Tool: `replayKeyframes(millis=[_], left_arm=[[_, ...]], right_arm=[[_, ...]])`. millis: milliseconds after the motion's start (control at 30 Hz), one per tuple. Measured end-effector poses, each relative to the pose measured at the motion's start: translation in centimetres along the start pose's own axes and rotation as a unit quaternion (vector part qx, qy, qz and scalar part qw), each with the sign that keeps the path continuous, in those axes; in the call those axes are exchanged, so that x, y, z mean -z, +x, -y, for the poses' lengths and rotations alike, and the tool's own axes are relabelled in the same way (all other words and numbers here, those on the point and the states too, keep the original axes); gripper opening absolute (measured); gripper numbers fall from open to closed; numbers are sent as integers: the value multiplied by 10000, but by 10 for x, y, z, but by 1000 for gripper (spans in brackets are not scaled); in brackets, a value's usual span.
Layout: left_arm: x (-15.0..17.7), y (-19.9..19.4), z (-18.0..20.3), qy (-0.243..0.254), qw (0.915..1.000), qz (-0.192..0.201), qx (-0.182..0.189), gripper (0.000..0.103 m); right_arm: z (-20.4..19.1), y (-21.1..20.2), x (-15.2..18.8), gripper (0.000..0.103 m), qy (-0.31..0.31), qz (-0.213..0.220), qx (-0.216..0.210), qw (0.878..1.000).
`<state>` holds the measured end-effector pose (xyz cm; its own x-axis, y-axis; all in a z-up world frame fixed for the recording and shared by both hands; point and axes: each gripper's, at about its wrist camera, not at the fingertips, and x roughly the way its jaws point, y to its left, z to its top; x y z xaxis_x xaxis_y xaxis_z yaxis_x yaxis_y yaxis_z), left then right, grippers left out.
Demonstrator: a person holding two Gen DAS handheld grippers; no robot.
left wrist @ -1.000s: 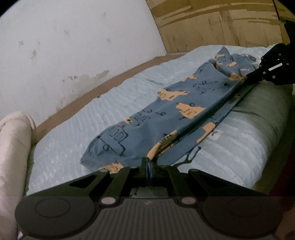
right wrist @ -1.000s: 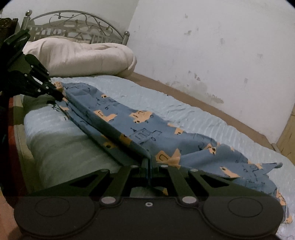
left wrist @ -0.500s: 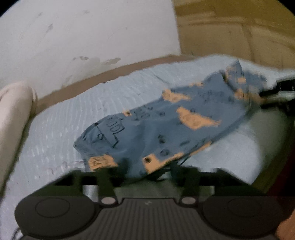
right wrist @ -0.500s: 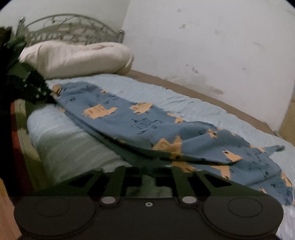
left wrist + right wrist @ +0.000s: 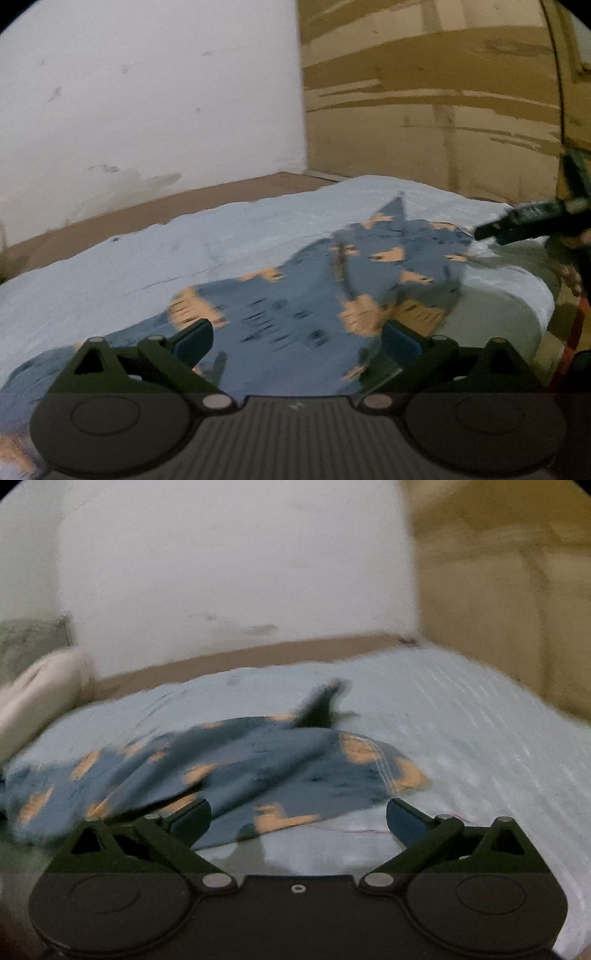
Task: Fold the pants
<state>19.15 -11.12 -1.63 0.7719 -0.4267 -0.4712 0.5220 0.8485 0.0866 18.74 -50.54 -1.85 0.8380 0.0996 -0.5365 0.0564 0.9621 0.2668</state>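
Pants, blue with orange prints, lay spread across the light blue bedspread, close to its near edge, and nothing gripped them. Left gripper had just been opening and its jaws stood wide apart, fabric showing between them but neither pad pressing on it. Right gripper had just been opening too, jaws wide, the hem of the pants lying ahead of the gap, free of both pads. In the left wrist view the right gripper reached in from the right, just beside the far end of the pants. A cream pillow sat left of the pants at the head of the bedspread, blurred. White wall rose behind it.
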Motion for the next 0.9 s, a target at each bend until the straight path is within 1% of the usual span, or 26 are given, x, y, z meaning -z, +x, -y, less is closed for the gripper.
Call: replayKeyframes(millis=[33,100,167,200,233,267,300,333,367,433,533,600,633,700,767,833,900], left_arm=[[-2,5,9,77,10000,-39,32,100],[-5,14,23,243,9996,-80,136,97],[-6,22,33,370,9991,-131,172,94],[-6,25,38,399,9989,-175,178,92],[-6,27,40,401,9988,-221,187,91],[-7,28,43,385,9987,-247,206,91],[-7,28,44,361,9987,-256,233,91],[-7,28,44,342,9987,-267,253,91],[-7,28,44,341,9987,-276,258,91],[-8,27,44,360,9987,-283,244,89],[-8,22,40,314,9988,-294,236,89],[-8,19,37,302,9988,-289,248,89],[-7,17,36,310,9988,-296,250,89],[-5,16,34,326,9986,-327,249,89],[-3,16,33,326,9985,-376,250,89],[-1,15,31,293,9985,-397,233,89],[0,14,29,259,9985,-407,251,89]], right_arm=[[13,7,-4,99,308,-136,-82,9994],[39,24,-11,93,911,-377,-297,9947],[55,37,-15,81,1273,-392,-344,9905],[61,43,-17,79,1445,-346,-364,9882],[64,48,-21,72,1612,-298,-391,9857],[70,52,-23,58,1812,-234,-397,9824],[75,55,-24,49,1997,-178,-376,9790],[81,57,-26,29,2155,-142,-343,9758],[83,60,-30,15,2252,-123,-326,9737],[89,58,-33,8,2286,-49,-394,9727],[86,36,-39,6,1921,199,-384,9804],[82,13,-43,6,1655,302,-254,9854],[82,4,-45,6,1563,285,-189,9871],[82,-8,-43,6,1398,98,-67,9901],[77,-10,-33,6,1115,-167,152,9935],[76,-3,-21,6,987,-406,317,9938],[78,5,-10,7,1026,-545,355,9926]])
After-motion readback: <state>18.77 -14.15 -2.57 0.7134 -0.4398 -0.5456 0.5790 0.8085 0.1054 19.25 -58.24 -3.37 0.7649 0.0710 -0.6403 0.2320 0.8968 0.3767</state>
